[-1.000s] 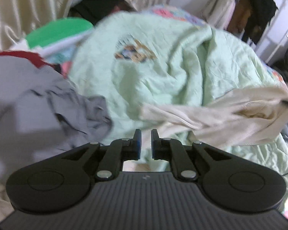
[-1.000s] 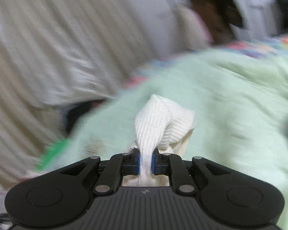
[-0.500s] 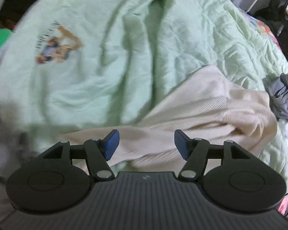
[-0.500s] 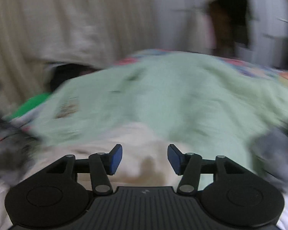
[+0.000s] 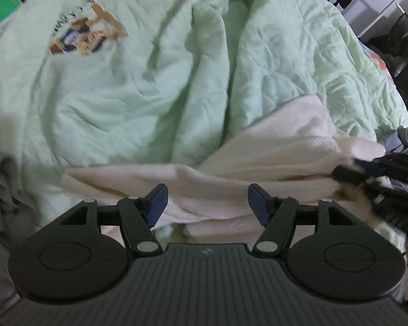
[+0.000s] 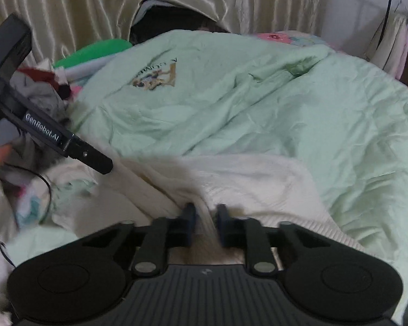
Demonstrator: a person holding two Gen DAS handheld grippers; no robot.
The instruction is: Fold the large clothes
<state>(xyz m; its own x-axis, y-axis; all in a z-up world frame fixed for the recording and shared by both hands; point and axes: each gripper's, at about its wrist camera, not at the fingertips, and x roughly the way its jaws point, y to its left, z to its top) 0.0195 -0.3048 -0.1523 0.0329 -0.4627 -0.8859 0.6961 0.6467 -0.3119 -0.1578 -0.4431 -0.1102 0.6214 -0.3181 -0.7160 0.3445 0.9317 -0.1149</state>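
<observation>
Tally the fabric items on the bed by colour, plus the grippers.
Mint green: 1, the quilt with a printed emblem
Cream white: 1, the knit garment
Grey: 1, a crumpled garment at the left
Bright green: 1, a folded item near the curtain
Black grippers: 2, left gripper and right gripper
Total: 6

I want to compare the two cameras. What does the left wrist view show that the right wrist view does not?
Only the left wrist view shows the left claw open above the cream sweater, with dark things on the floor. Only the right wrist view shows the curtains, the green item and a sweater fold between the right claw fingers. Both show the mint quilt with its picture.
</observation>
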